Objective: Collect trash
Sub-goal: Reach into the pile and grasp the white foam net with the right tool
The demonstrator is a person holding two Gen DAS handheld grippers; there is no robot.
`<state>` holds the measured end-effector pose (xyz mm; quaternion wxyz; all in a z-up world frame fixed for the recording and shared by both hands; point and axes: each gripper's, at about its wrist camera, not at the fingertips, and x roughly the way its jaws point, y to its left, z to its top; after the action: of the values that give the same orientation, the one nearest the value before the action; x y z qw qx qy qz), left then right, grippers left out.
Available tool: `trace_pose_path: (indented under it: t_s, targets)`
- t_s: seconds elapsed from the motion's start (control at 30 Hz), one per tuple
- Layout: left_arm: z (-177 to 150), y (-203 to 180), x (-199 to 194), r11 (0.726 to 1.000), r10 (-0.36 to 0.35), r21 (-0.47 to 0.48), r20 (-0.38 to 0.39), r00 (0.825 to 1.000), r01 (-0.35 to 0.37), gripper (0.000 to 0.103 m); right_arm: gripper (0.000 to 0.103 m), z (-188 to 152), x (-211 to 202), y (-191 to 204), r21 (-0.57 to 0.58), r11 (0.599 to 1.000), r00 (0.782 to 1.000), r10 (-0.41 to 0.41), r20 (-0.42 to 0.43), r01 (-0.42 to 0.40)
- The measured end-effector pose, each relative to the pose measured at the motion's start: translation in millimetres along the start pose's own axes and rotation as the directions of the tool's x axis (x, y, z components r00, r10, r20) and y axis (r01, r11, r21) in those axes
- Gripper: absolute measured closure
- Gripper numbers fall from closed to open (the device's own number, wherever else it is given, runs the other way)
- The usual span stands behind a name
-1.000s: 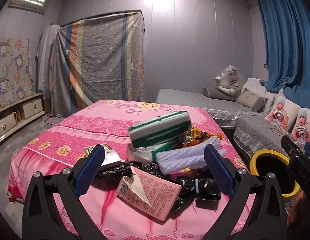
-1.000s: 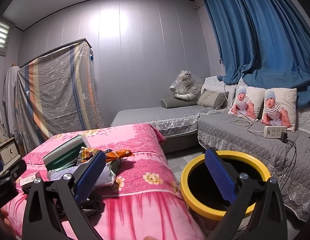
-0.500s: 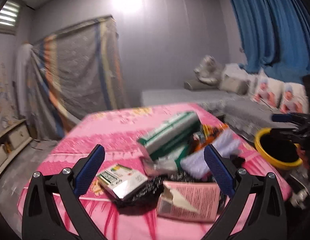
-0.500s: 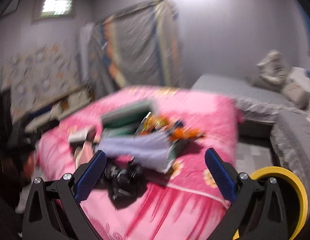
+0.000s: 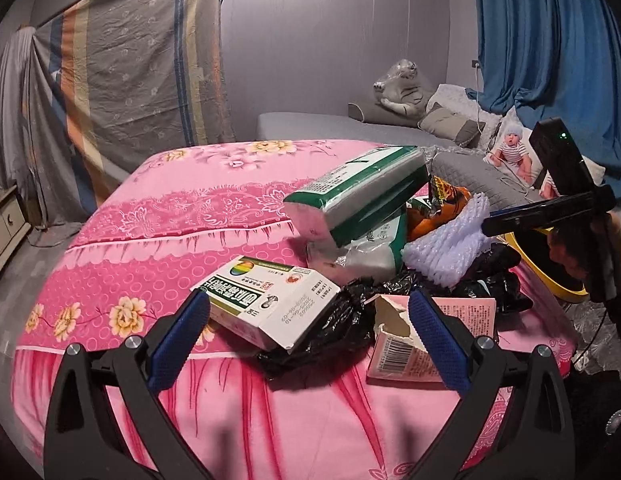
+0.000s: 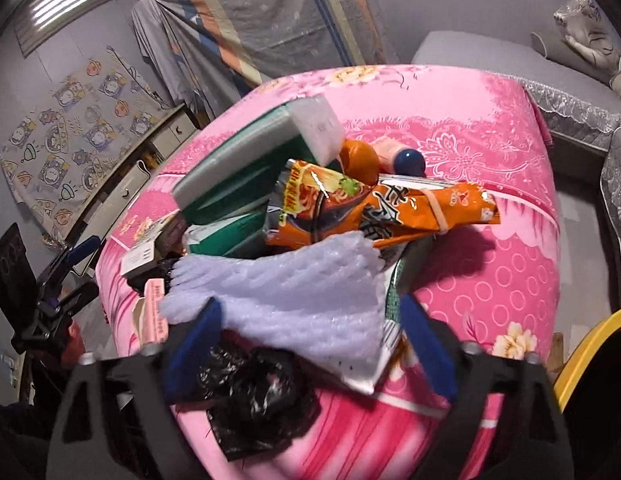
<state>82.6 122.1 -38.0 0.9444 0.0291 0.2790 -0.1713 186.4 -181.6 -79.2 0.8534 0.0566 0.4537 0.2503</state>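
A heap of trash lies on a pink flowered table cover (image 5: 182,216). In the left wrist view my open left gripper (image 5: 306,336) hovers just before a white and green carton (image 5: 266,304), black plastic bags (image 5: 334,328) and a torn pink box (image 5: 434,340). A green and white tissue pack (image 5: 362,196) leans on top of the heap. In the right wrist view my open right gripper (image 6: 310,344) straddles a white foam net (image 6: 286,292) above a black bag (image 6: 258,396). An orange snack wrapper (image 6: 390,208) lies behind it. The yellow bin (image 6: 590,348) is at the right.
A grey sofa (image 5: 310,128) with cushions and a blue curtain (image 5: 550,40) stand behind the table. A striped cloth covers a rack (image 5: 130,60) at the back left. A low cabinet (image 6: 150,156) stands beside the table. My right gripper also shows at the left wrist view's right edge (image 5: 550,208).
Both grippers have swung towards the heap. The right one turned left from the yellow bin and now sits over the foam net. The left one moved left and closer to the carton.
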Motion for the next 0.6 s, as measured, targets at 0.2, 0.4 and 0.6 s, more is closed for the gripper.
trace_pose_path:
  t_s: [0.2, 0.4, 0.6]
  targets:
    - [-6.0, -18.6, -6.1, 0.995, -0.056, 0.08, 0.028, 0.998, 0.054, 0.008, 0.077, -0.3, 6.2, 1.2, -0.031, 0.999, 1.0, 0.012, -0.023, -0.013]
    - [-6.2, -42.3, -2.1, 0.983, -0.1, 0.156, 0.005, 0.995, 0.098, 0.008, 0.092, 0.3, -8.8, -6.9, 0.022, 0.995, 0.995, 0.096, 0.019, -0.097]
    - [-5.4, -64.8, -0.5, 0.964, -0.162, 0.212, -0.001, 0.987, 0.159, 0.008, 0.092, -2.8, -38.0, -6.0, 0.019, 0.99, 0.988, 0.134, 0.075, -0.136]
